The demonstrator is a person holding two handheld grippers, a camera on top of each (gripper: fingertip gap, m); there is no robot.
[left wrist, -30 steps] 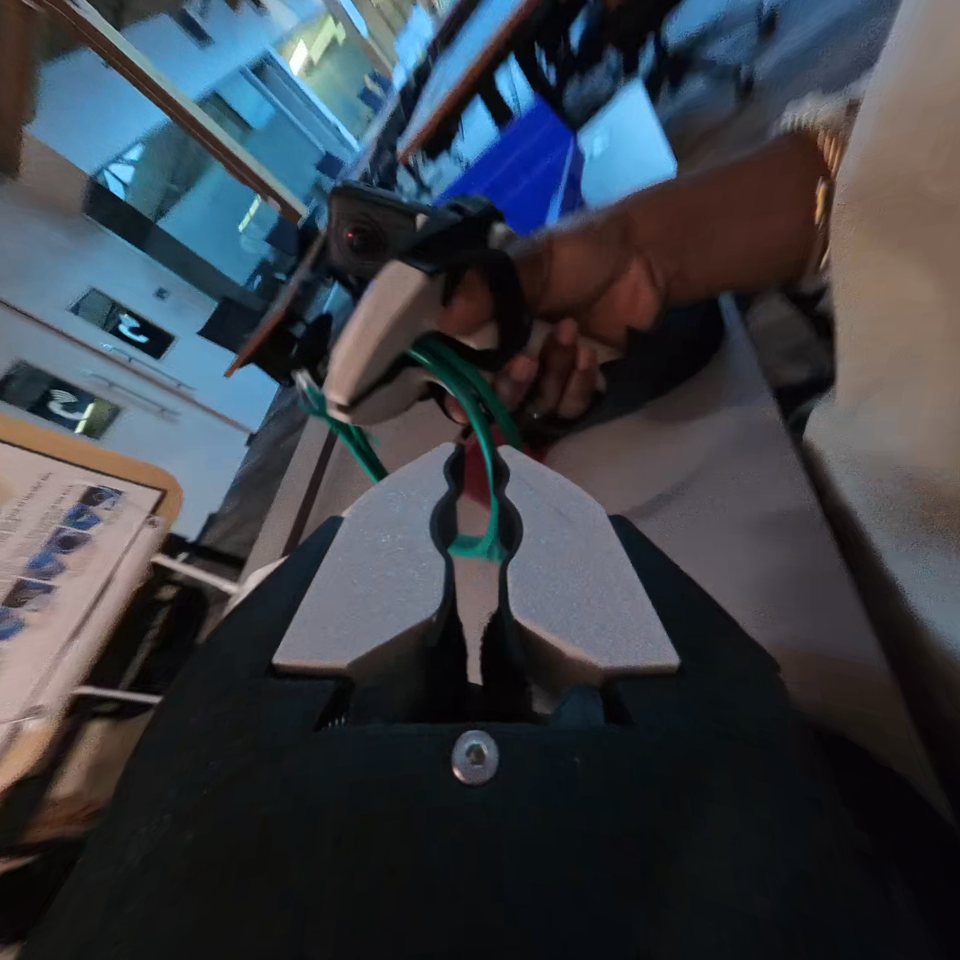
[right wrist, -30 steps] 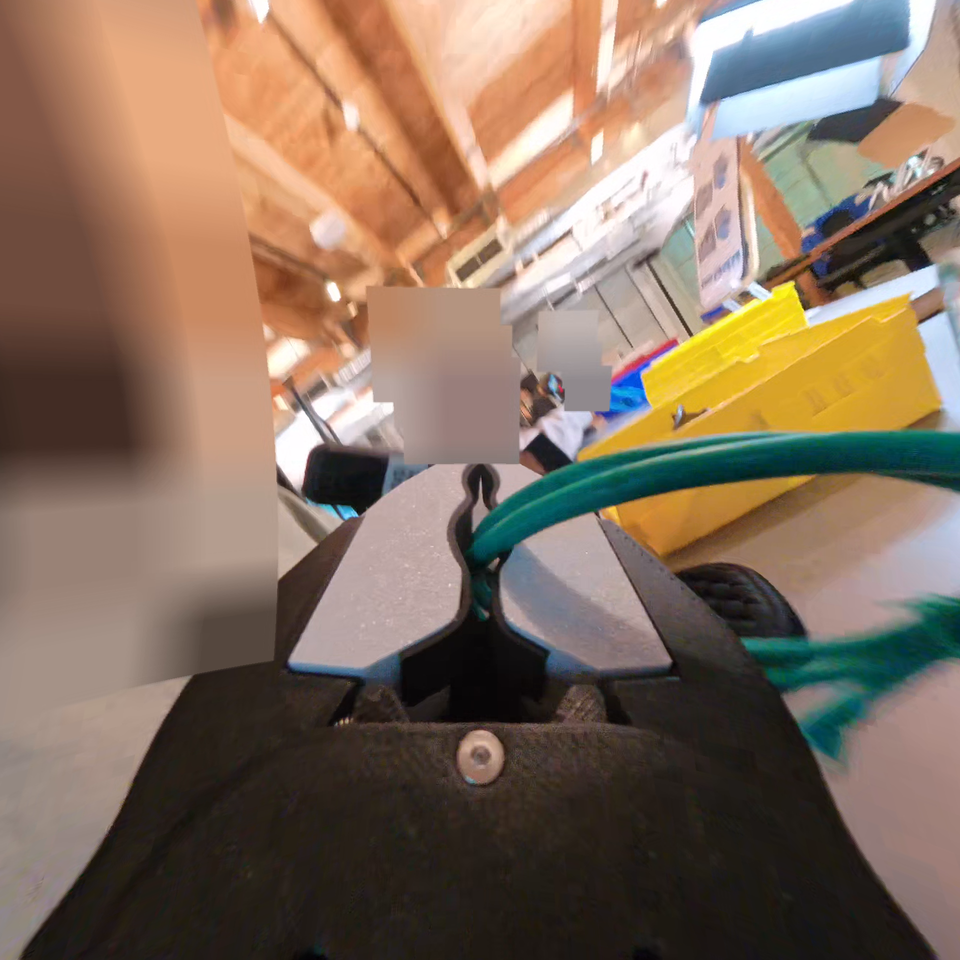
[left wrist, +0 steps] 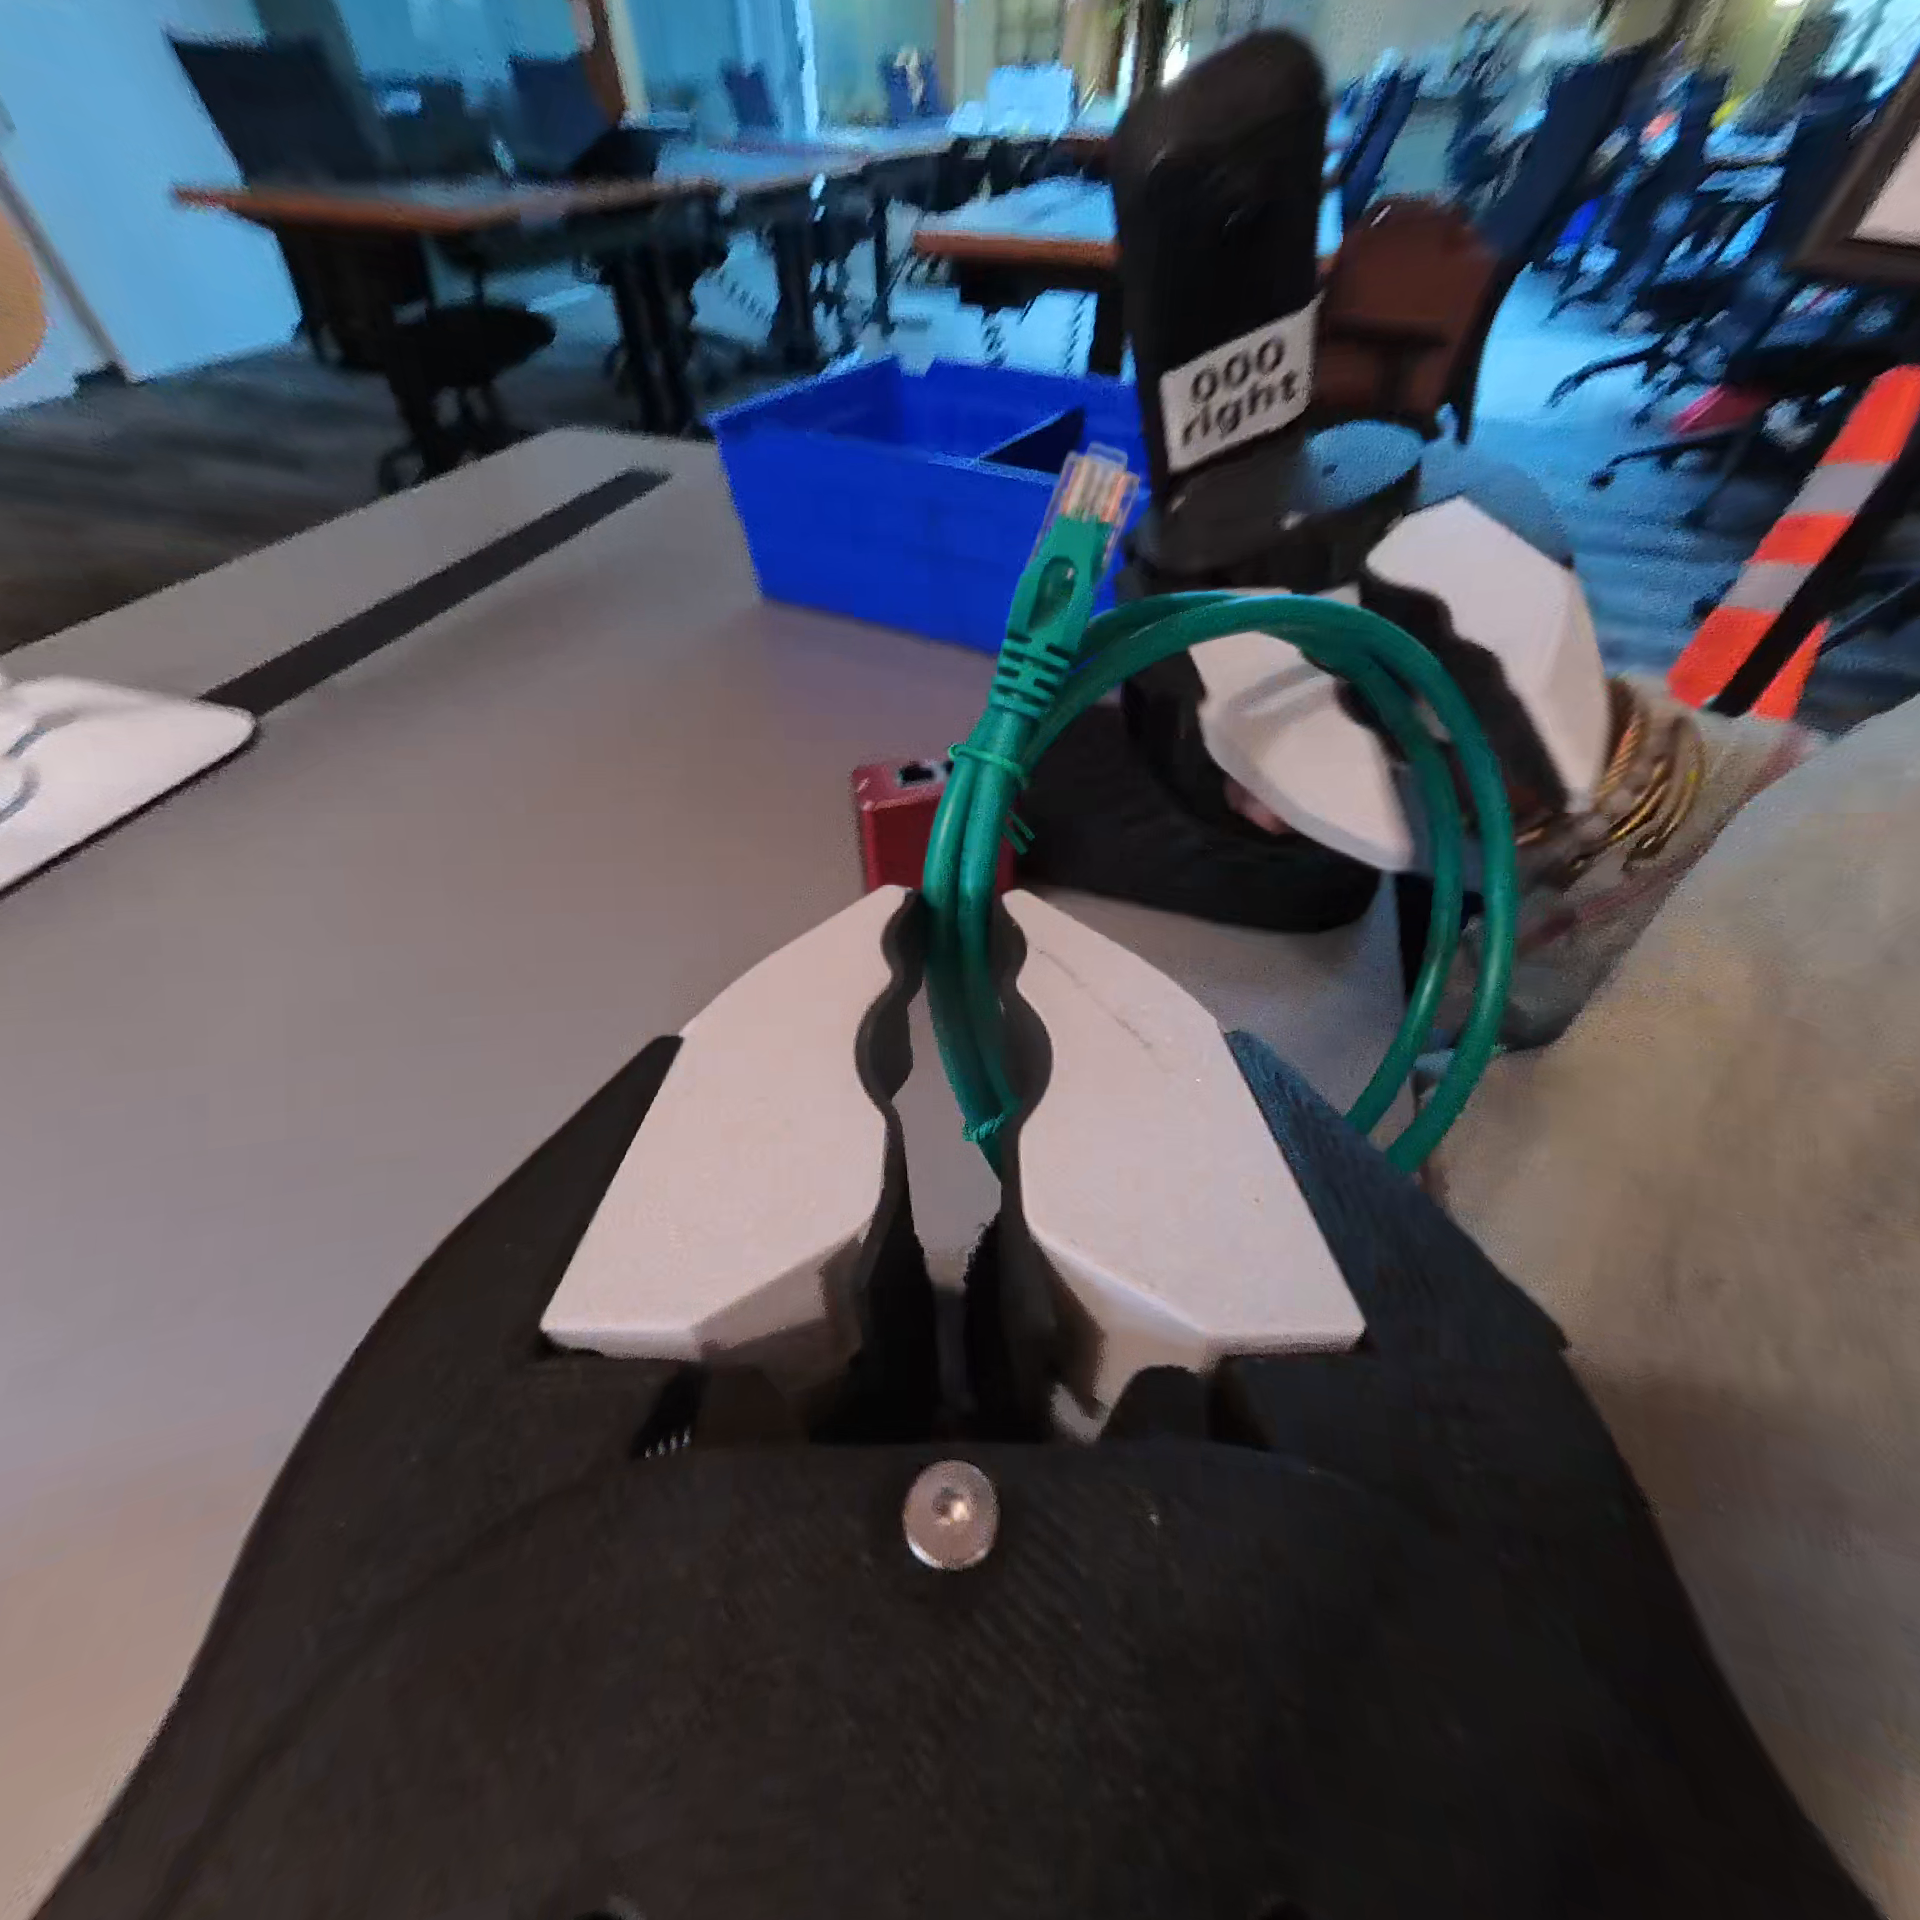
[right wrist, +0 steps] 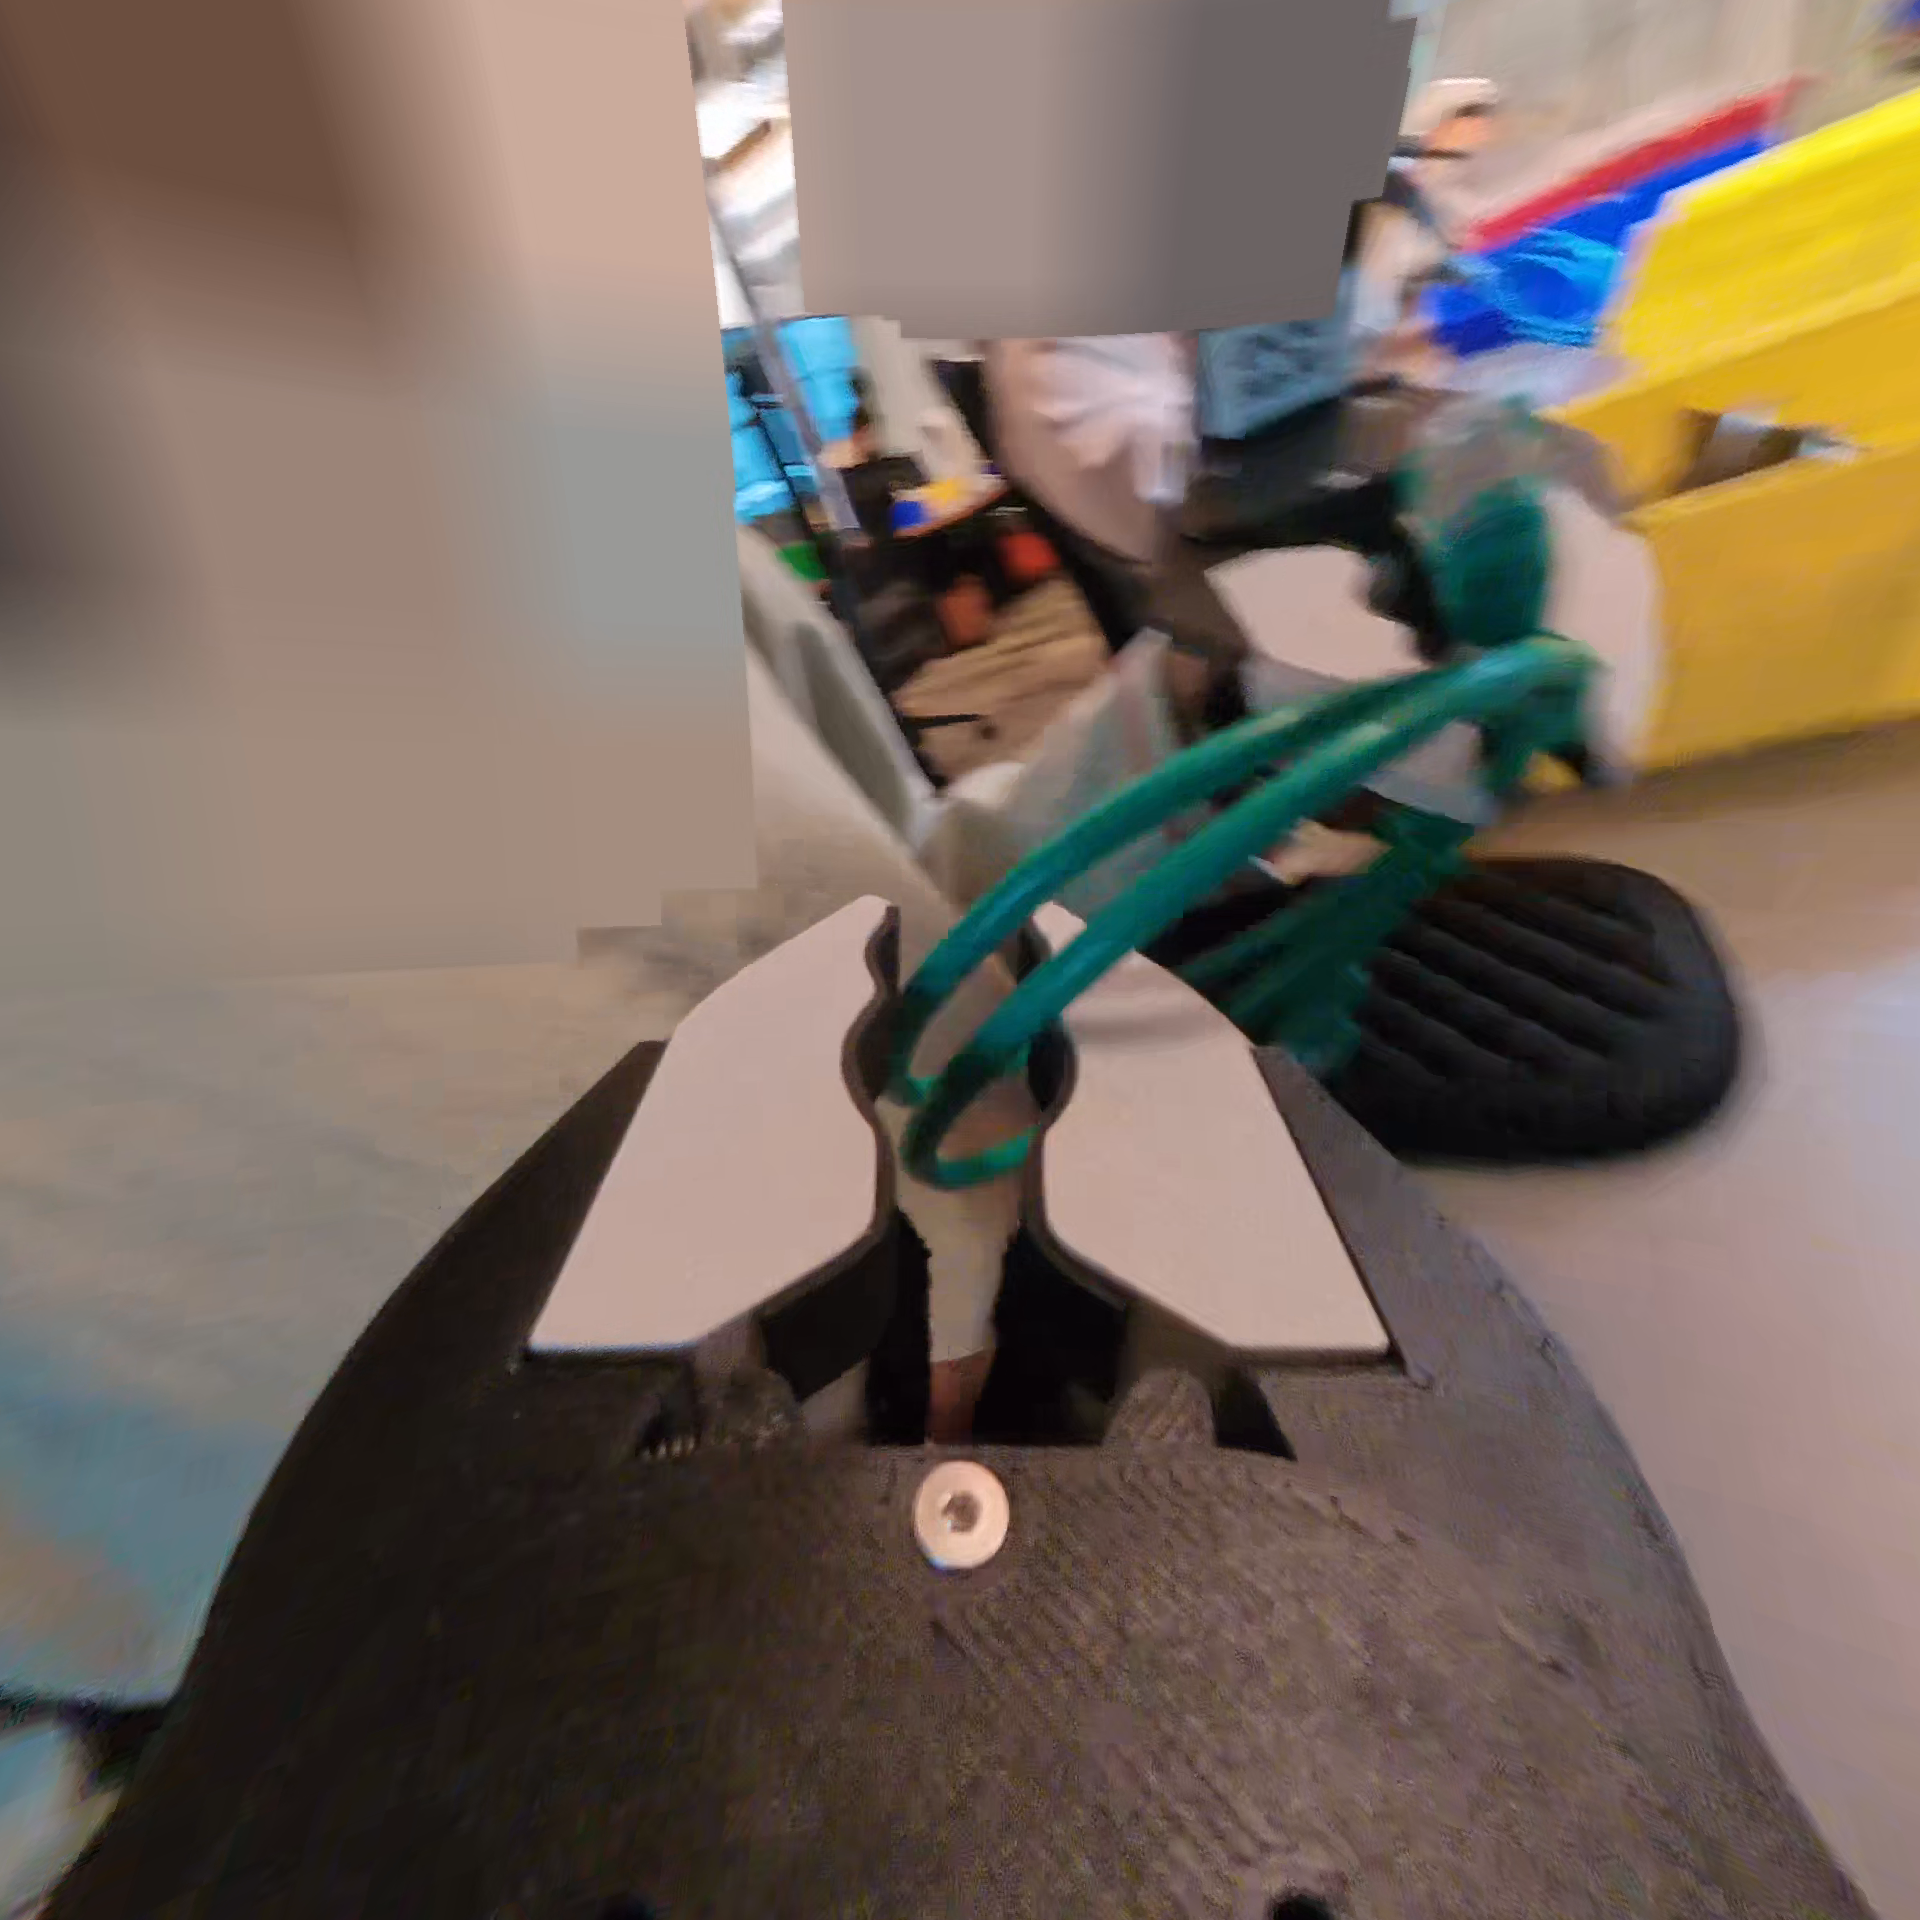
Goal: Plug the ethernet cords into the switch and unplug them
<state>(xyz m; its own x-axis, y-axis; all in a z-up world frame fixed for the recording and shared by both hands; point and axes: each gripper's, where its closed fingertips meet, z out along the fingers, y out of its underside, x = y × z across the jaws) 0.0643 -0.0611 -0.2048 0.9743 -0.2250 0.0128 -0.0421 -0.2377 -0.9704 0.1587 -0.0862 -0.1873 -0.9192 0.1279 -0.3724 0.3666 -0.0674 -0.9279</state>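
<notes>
Left wrist view: both grippers sharing one green cord

Left gripper (left wrist: 951, 925) is clenching the bundled green ethernet cord (left wrist: 971, 935) between its fingers, plug (left wrist: 1081, 520) pointing up. Coil is looping over to the right gripper (left wrist: 1455, 727), which is pinching two strands in its notch (right wrist: 961, 1049). Red switch (left wrist: 904, 821) is sitting on the grey table (left wrist: 416, 883) just behind the cord. Blue bin (left wrist: 883, 520) is standing farther back; yellow bin (right wrist: 1766, 520) off to the right.
</notes>
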